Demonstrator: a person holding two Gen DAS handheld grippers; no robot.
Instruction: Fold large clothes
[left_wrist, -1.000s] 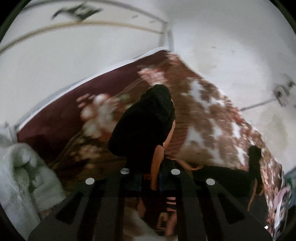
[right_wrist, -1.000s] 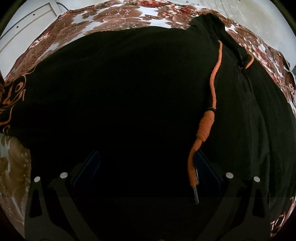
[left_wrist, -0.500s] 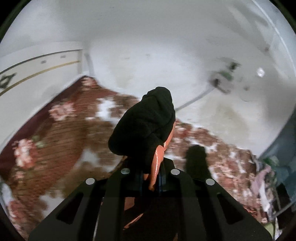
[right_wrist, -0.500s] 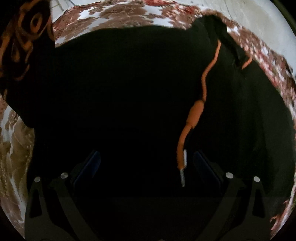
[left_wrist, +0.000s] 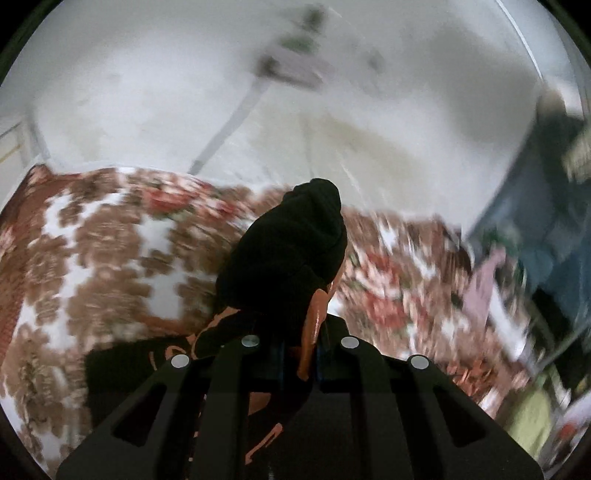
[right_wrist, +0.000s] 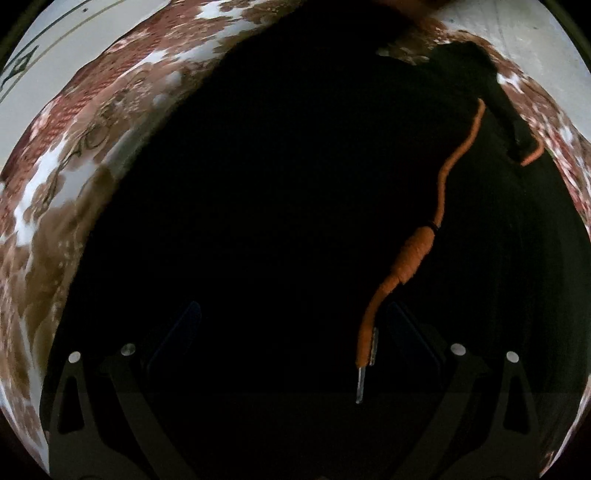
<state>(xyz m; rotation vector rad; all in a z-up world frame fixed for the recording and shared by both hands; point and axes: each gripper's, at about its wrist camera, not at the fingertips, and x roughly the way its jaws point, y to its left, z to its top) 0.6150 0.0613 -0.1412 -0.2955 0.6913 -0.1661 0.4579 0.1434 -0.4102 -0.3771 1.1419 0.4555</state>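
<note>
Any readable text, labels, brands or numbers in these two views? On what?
None readable.
Black garment: orange printed curls near the left gripper, too partial and blurred to read as letters.
Orange drawstring: no marking.
Floral blanket: pattern only.
Clutter at the left view's right edge: motion-blurred.

left wrist: bright, background motion-blurred | right wrist: dim — black fabric swallows detail | fisheye-bent edges
</note>
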